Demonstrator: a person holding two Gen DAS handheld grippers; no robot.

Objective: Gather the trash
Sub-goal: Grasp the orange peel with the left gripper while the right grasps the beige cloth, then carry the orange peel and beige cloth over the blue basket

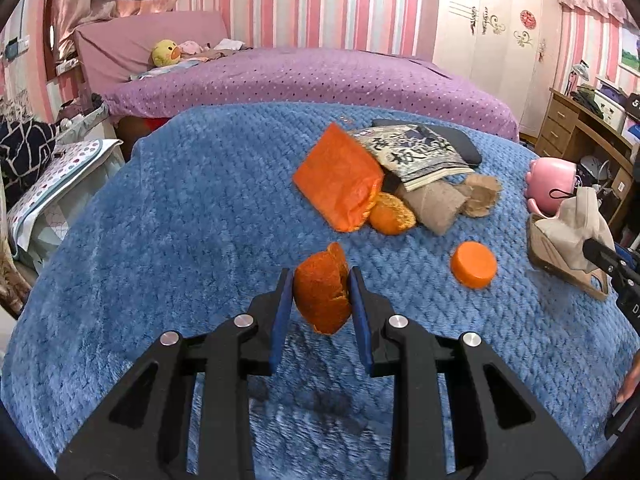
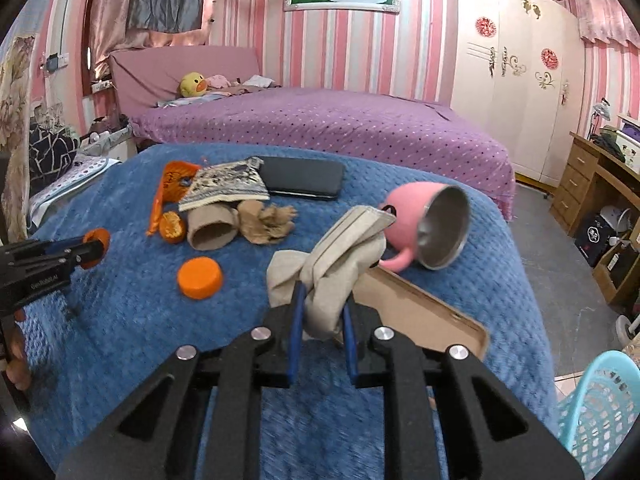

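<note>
My left gripper [image 1: 320,276] is shut on a piece of orange peel [image 1: 322,292], held just above the blue blanket [image 1: 160,240]; in the right wrist view it shows at the left edge [image 2: 86,250]. My right gripper [image 2: 323,300] is shut on a crumpled beige cloth [image 2: 336,264], lifted over a flat cardboard piece [image 2: 432,304]. Loose on the blanket lie an orange cap [image 2: 200,276], a second peel [image 2: 173,227], an orange wrapper [image 1: 340,176], a printed snack bag [image 1: 416,152], a cardboard tube [image 2: 212,228] and crumpled brown paper [image 2: 268,220].
A pink cup [image 2: 416,208] lies tipped on its side behind the cloth. A black case [image 2: 304,178] rests at the blanket's far edge. A light blue basket [image 2: 600,408] stands on the floor at the lower right. A purple bed [image 2: 320,128] lies beyond.
</note>
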